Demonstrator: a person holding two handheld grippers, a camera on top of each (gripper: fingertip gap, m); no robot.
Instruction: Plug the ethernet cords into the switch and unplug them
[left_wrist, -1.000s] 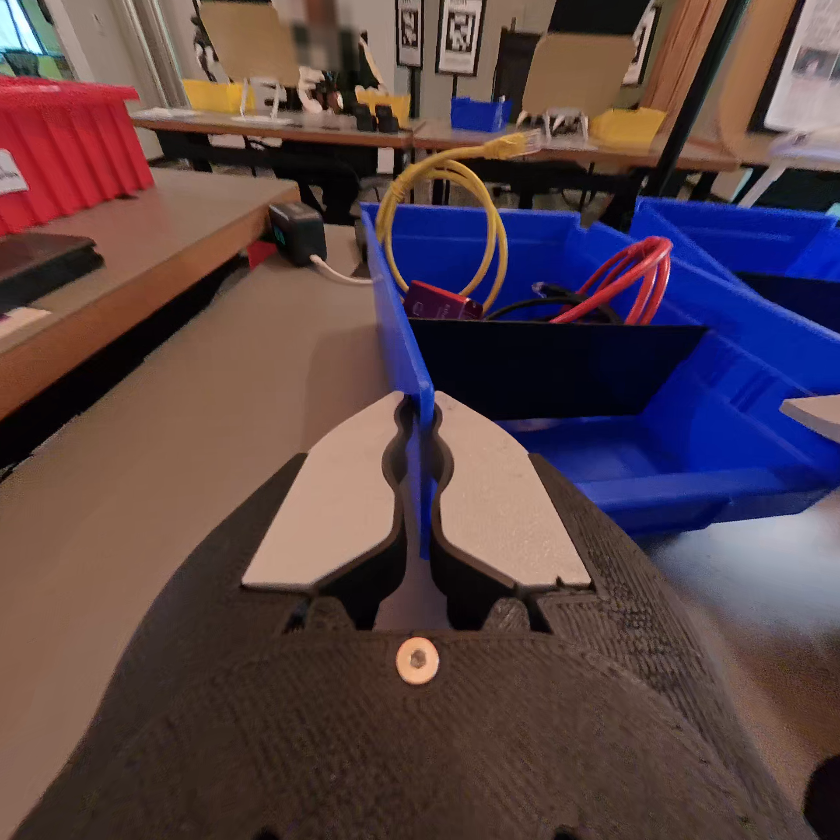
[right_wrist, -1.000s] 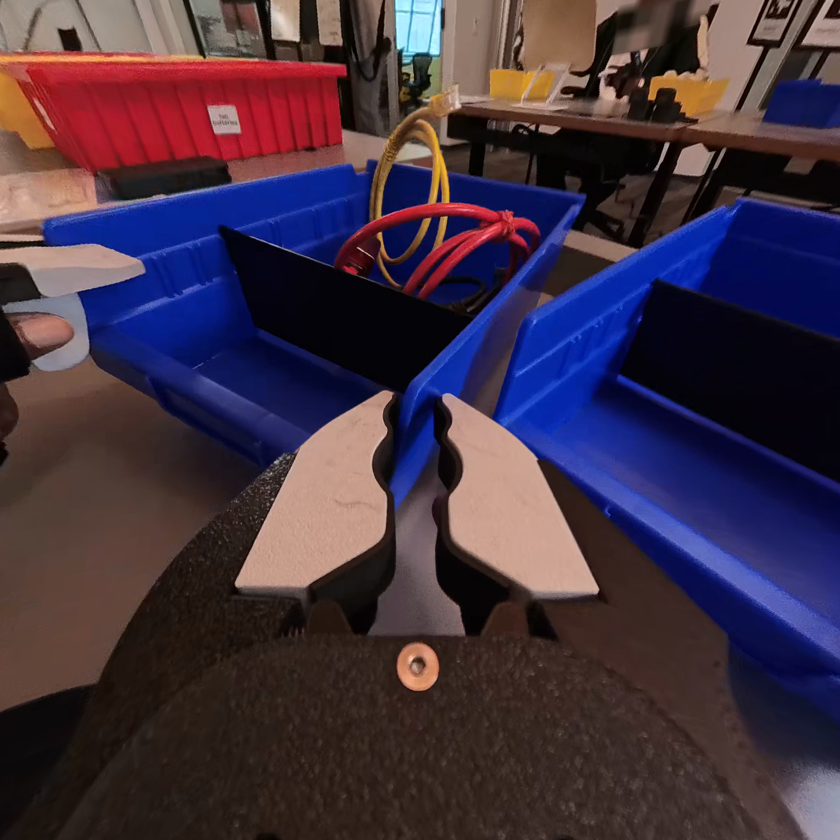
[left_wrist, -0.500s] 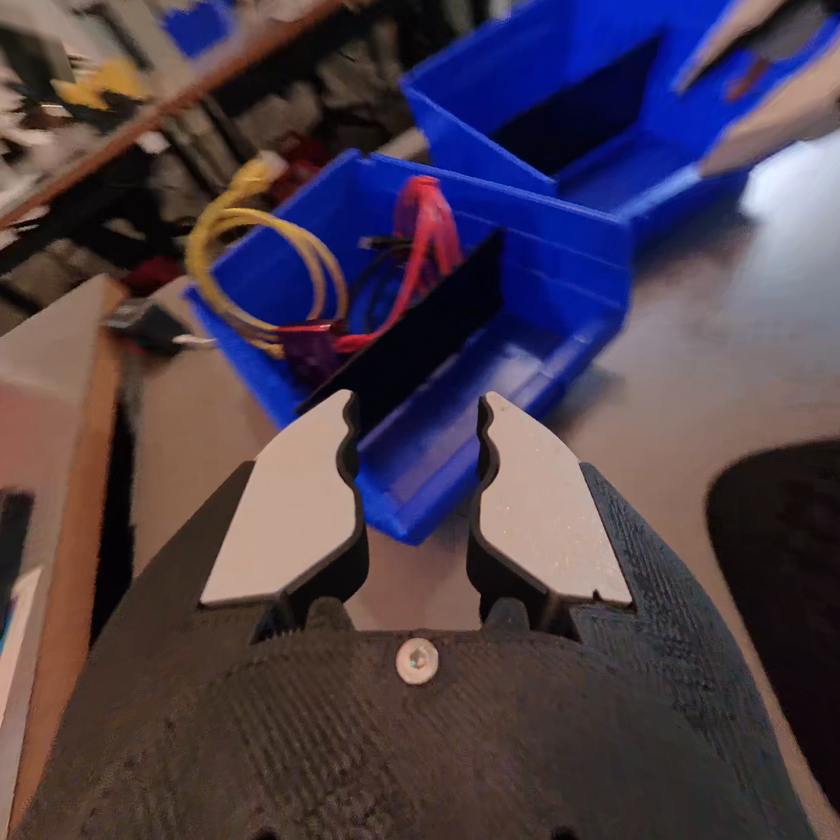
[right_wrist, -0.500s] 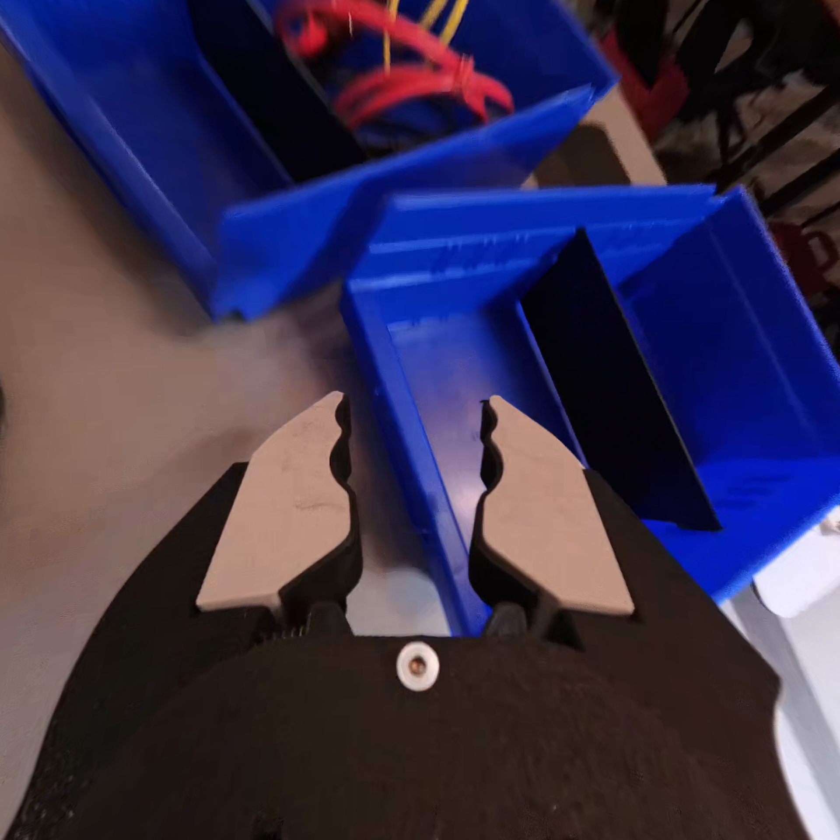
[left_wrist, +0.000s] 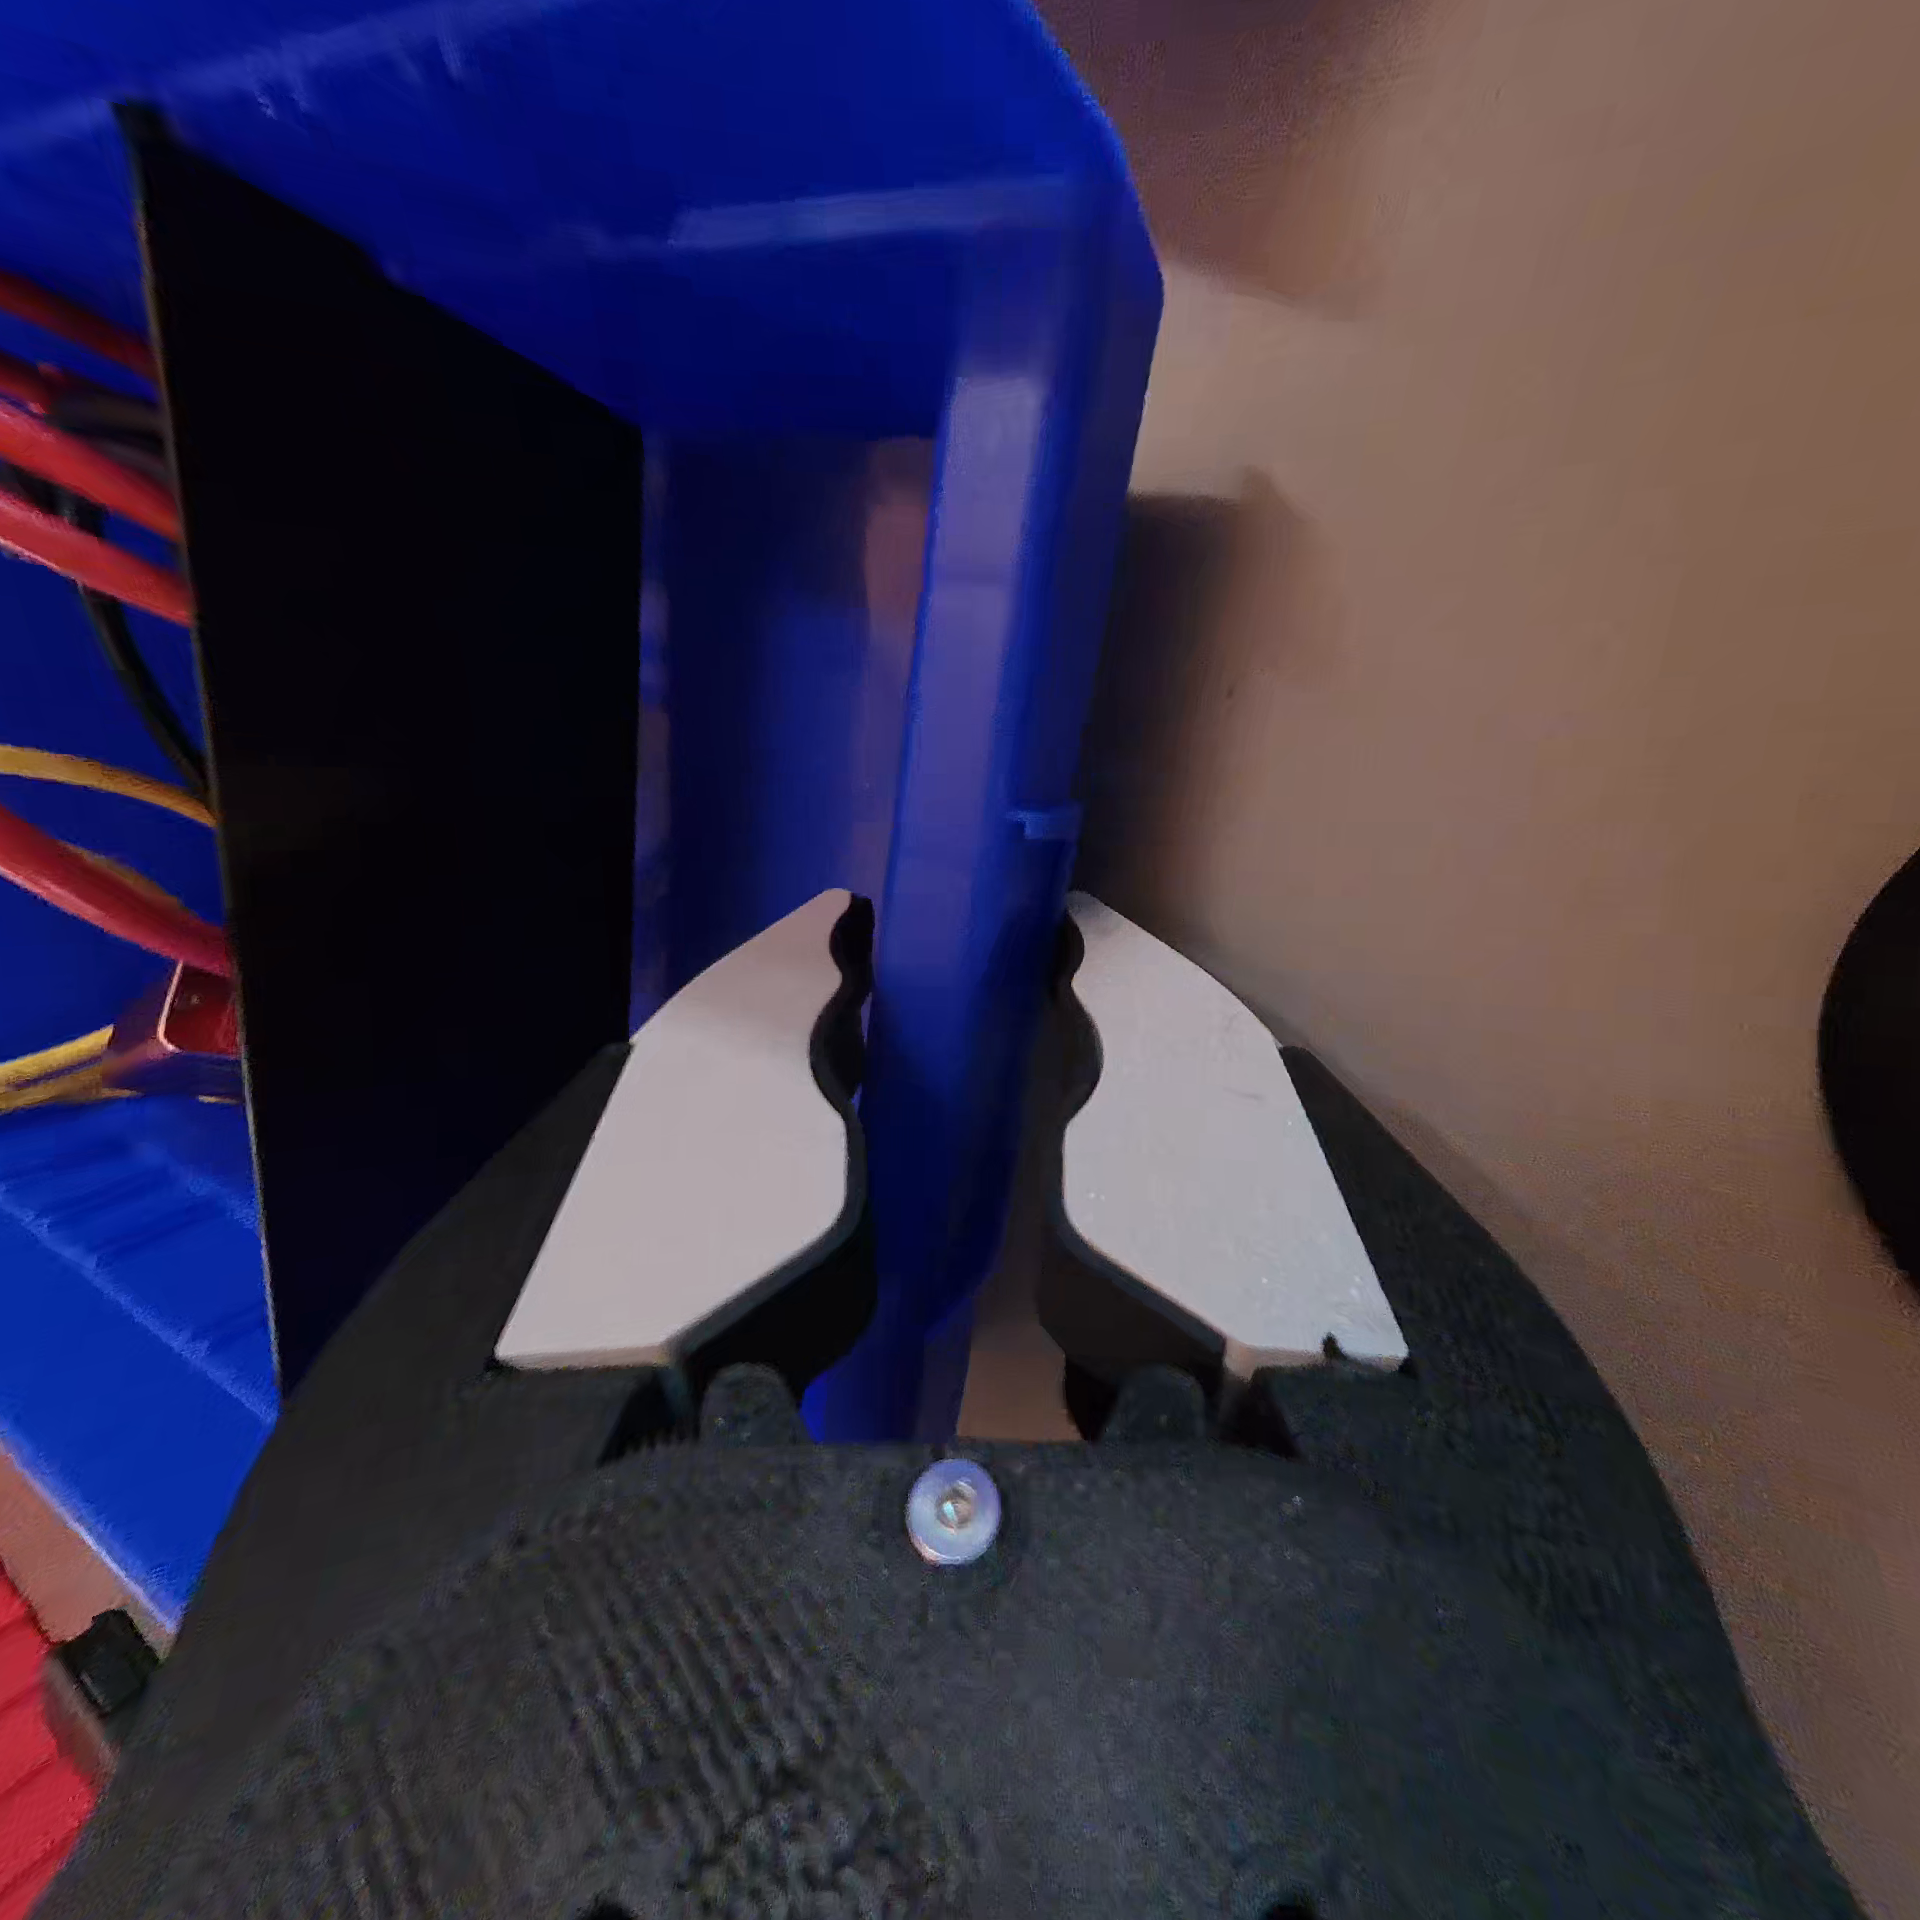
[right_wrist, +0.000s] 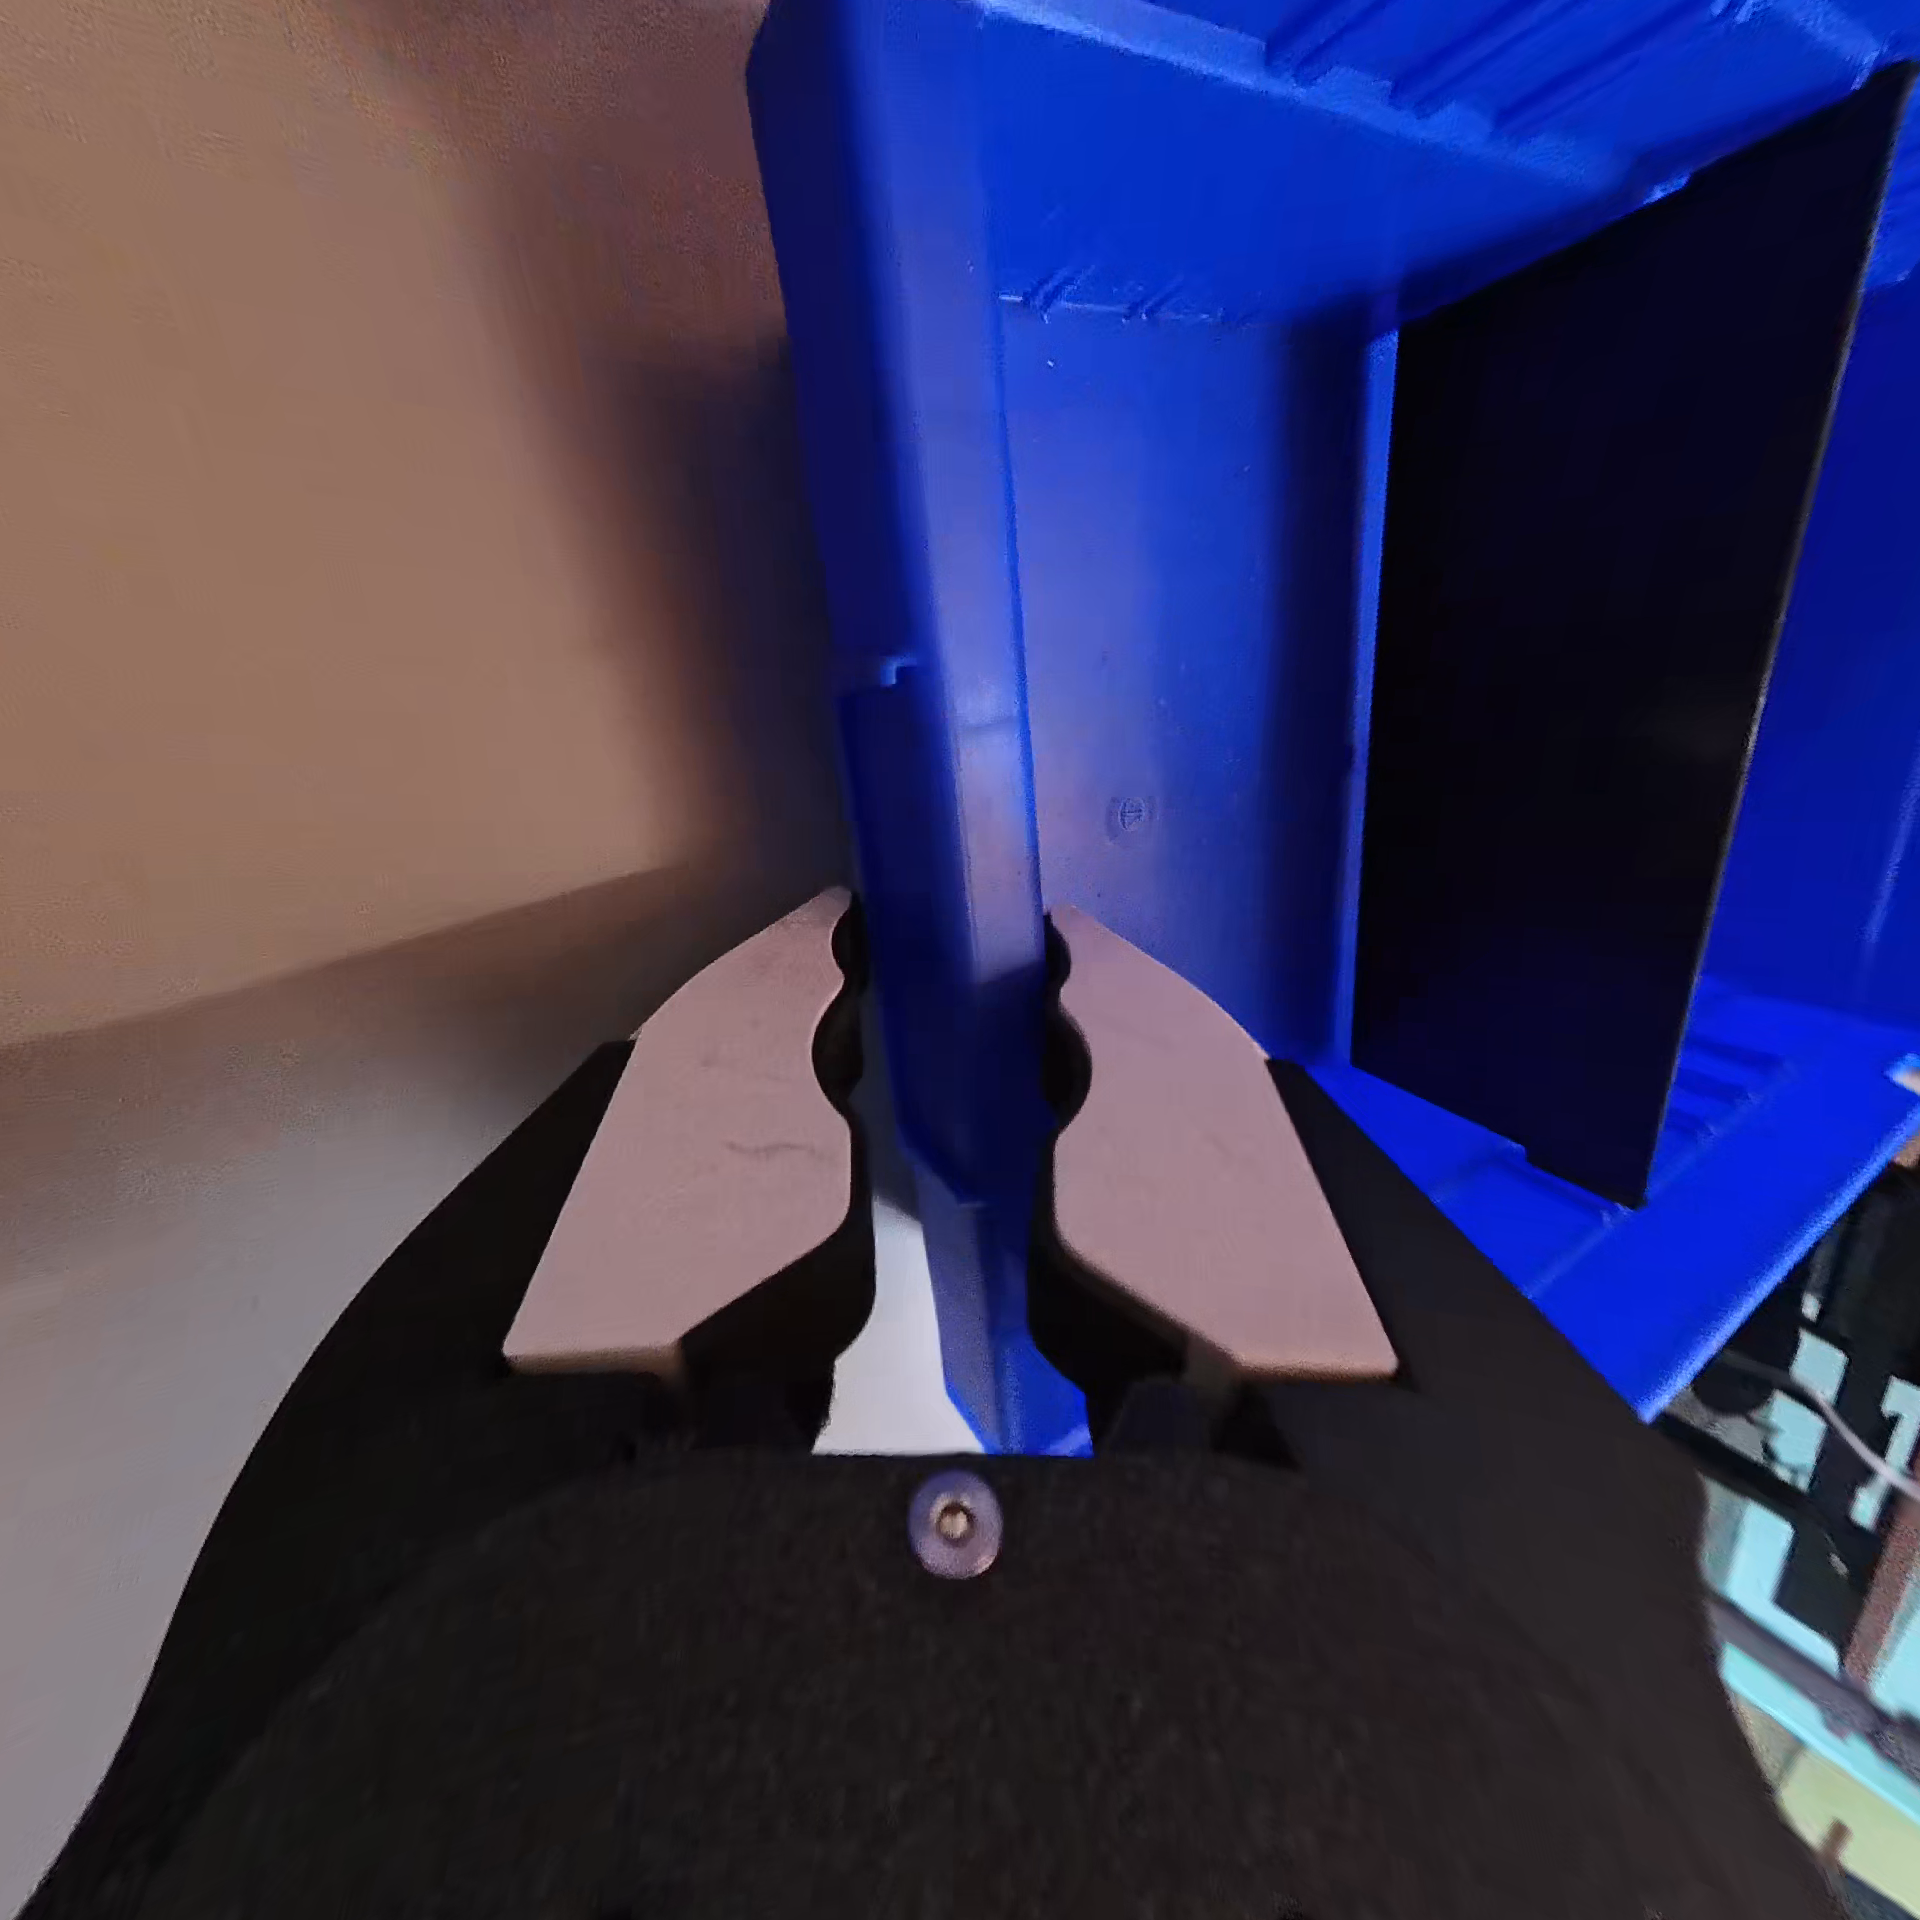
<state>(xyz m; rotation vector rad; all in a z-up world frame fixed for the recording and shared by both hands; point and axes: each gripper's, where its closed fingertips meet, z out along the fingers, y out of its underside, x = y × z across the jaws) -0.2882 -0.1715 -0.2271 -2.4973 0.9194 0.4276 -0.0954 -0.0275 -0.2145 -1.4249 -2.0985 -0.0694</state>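
- My left fingers (left_wrist: 956, 925) are narrow. They stand on both sides of the front wall of the first blue bin (left_wrist: 987, 520), one finger inside and one outside, and both tips press on the wall.
- My right fingers (right_wrist: 951, 914) are narrow in the same way. They clamp the thick rim of the second blue bin (right_wrist: 935, 468), the left finger outside over the desk (right_wrist: 312, 520) and the right finger inside the bin.
- Just behind my left fingers, the front compartment of the first blue bin is a narrow blue space. A black divider (left_wrist: 416, 623) closes it on the far side.
- In the second blue bin, another black divider (right_wrist: 1610, 623) stands upright across the bin. What lies behind it I cannot see.
- Behind the divider of the first blue bin lie the ethernet cords. There are red cords (left_wrist: 83, 468), a yellow cord (left_wrist: 94, 774) and a thin black cord (left_wrist: 135, 665), all only partly visible at the left edge.
- A small dark-red box (left_wrist: 177, 1029) lies among these cords, touching the yellow one. It may be the switch, but I cannot tell. I see no cord plugged into it.
- Beyond both bins there is only the brown desk surface, and it is blurred.
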